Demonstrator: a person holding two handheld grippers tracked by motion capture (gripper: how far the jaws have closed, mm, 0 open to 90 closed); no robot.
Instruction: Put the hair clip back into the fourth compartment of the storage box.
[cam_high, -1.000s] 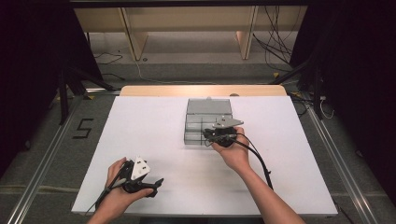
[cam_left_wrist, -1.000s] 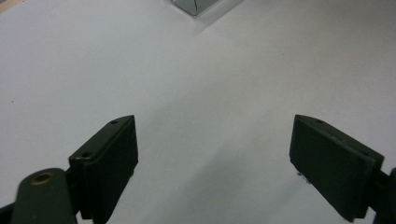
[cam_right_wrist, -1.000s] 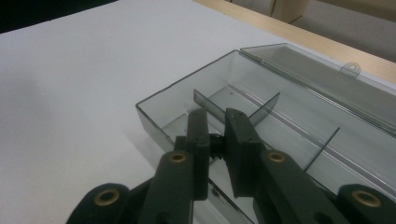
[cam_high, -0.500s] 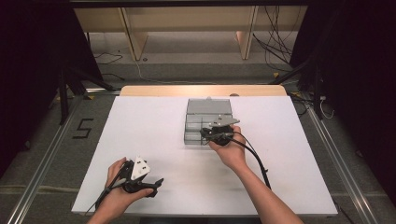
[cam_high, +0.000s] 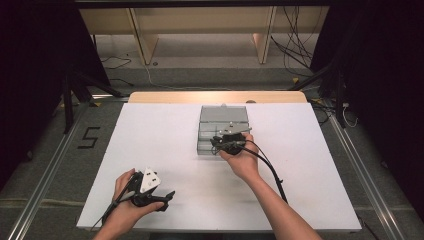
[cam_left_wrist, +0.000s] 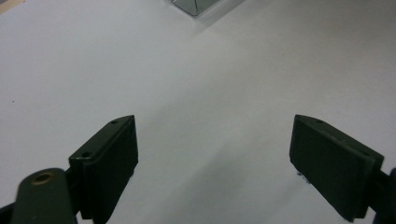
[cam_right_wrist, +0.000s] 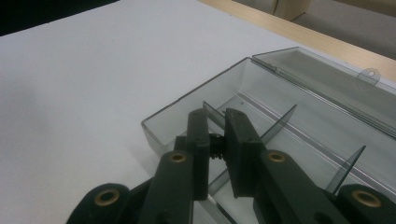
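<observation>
A clear grey compartment box (cam_high: 201, 131) lies on the white table (cam_high: 150, 140) with its lid (cam_high: 223, 113) folded open at the back. My right gripper (cam_high: 216, 143) hovers over the box's near left compartment. In the right gripper view its jaws (cam_right_wrist: 215, 127) are shut on a small dark coiled part (cam_right_wrist: 215, 149), held above thin dividers (cam_right_wrist: 280, 122) inside the box (cam_right_wrist: 173, 112). My left gripper (cam_high: 169, 197) rests near the table's front left, jaws wide open with bare table between them (cam_left_wrist: 215, 154). A corner of the box (cam_left_wrist: 196, 5) shows at the top of the left gripper view.
A wooden strip (cam_high: 215, 97) runs along the table's far edge, with shelving legs and cables on the floor beyond. The right gripper's cable (cam_high: 272, 172) trails back along the forearm. White table surface spreads to the left and right of the box.
The right gripper has drifted slightly left over the near end of the box, still shut on the small part. The left gripper has stayed where it was.
</observation>
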